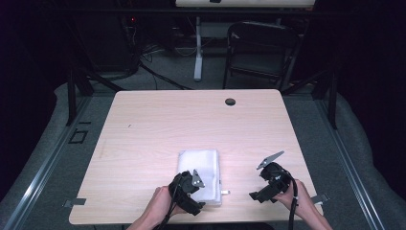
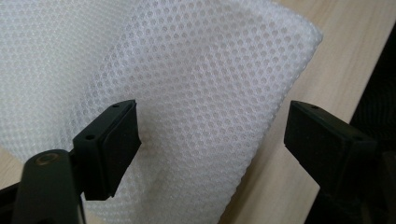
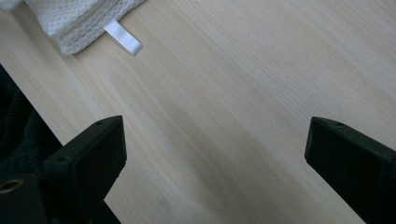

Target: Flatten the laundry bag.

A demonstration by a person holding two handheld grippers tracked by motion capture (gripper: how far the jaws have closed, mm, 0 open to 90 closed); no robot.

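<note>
Left gripper view: one white mesh cloth (image 2: 187,93) between left tool's (image 2: 212,135) parted jaws, ungripped; right tool (image 3: 215,158) wide open, empty.

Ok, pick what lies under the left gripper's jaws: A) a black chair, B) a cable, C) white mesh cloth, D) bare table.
C: in the left gripper view the left gripper has its jaws apart over the white mesh cloth, which lies folded on the table in the high view.
</note>
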